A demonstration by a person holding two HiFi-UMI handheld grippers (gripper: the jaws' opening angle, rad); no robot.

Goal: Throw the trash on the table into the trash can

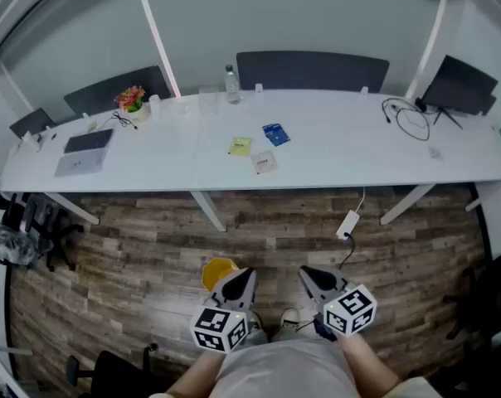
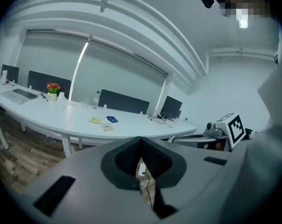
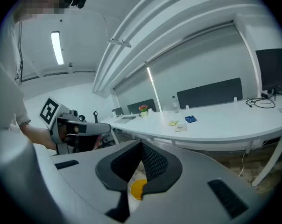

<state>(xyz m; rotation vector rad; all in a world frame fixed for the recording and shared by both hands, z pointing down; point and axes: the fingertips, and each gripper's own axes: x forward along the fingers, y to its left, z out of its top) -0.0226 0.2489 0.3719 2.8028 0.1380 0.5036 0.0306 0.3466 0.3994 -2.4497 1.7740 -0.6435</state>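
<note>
Three pieces of trash lie mid-table on the long white table: a yellow packet, a blue packet and a pale packet. They also show far off in both gripper views, the yellow packet among them. A yellow trash can stands on the wooden floor, just left of my left gripper. My right gripper is beside it, and both are held low near the person's body, far from the table. Each gripper's jaws meet at the tips with nothing between them.
On the table are a laptop, a flower pot, a clear bottle, a monitor and looped cables. A white power adapter lies on the floor. Table legs and office chairs stand around.
</note>
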